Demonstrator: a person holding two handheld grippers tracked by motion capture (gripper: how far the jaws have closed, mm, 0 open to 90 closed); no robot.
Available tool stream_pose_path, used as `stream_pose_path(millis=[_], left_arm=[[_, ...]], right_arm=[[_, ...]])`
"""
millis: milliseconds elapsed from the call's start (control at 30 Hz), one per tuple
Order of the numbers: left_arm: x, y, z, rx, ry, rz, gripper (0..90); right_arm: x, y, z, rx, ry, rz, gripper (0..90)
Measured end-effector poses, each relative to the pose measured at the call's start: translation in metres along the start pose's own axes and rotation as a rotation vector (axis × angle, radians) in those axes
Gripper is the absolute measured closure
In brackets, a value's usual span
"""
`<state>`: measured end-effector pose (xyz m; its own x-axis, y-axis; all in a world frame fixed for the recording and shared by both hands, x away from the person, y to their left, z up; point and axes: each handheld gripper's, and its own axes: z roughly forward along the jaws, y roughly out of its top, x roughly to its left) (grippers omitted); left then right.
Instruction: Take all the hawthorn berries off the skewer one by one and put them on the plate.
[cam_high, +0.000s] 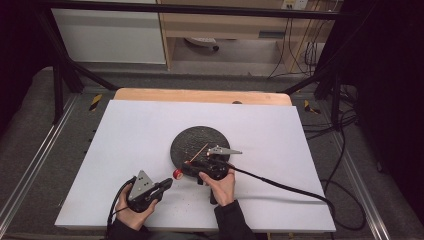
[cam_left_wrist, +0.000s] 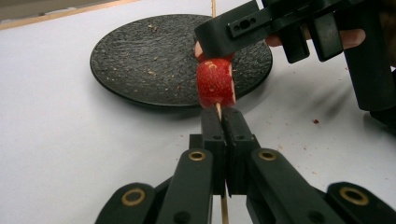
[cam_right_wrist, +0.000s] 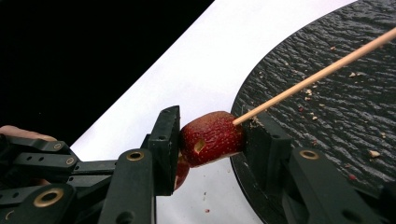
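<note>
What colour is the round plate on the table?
The plate is black with a rough, stone-like texture and scattered crumbs; the left gripper view shows it best.

A lab test rig: a white-topped table (cam_high: 140, 150) inside a black metal frame (cam_high: 60, 75), with loose cables (cam_high: 300, 45) behind.

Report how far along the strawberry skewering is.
Done: the red strawberry piece is already threaded on the thin wooden skewer. In hand: the left gripper clamps the skewer, and the right gripper closes on the berry. Left: sliding it along; the round black textured plate holds only crumbs.
</note>
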<state>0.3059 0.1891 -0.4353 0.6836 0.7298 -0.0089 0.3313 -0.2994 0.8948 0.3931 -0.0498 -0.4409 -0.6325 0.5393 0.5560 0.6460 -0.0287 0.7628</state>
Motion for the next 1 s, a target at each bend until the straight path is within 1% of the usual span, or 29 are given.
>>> stream_pose_path(millis=[133,233,500,733,767,1000], left_arm=[[0.0,0.001,-0.001,-0.01,-0.001,-0.002,88.4],[0.0,0.001,-0.003,-0.015,-0.002,-0.003,88.4],[0.001,0.003,-0.005,-0.027,-0.001,-0.003,88.4],[0.001,0.003,-0.006,-0.032,0.001,-0.004,88.4],[0.002,0.003,-0.006,-0.032,0.002,-0.005,88.4],[0.003,0.003,-0.006,-0.032,0.005,-0.011,88.4]], right_arm=[[0.0,0.004,-0.003,-0.008,-0.009,-0.012,59.2],[0.001,0.009,-0.006,-0.021,-0.03,-0.023,59.3],[-0.004,0.03,-0.016,-0.03,-0.079,-0.044,59.3],[-0.014,0.051,-0.025,-0.045,-0.123,-0.074,59.4],[-0.016,0.054,-0.025,-0.046,-0.123,-0.071,59.5],[-0.028,0.073,-0.031,-0.072,-0.171,-0.077,59.5]])
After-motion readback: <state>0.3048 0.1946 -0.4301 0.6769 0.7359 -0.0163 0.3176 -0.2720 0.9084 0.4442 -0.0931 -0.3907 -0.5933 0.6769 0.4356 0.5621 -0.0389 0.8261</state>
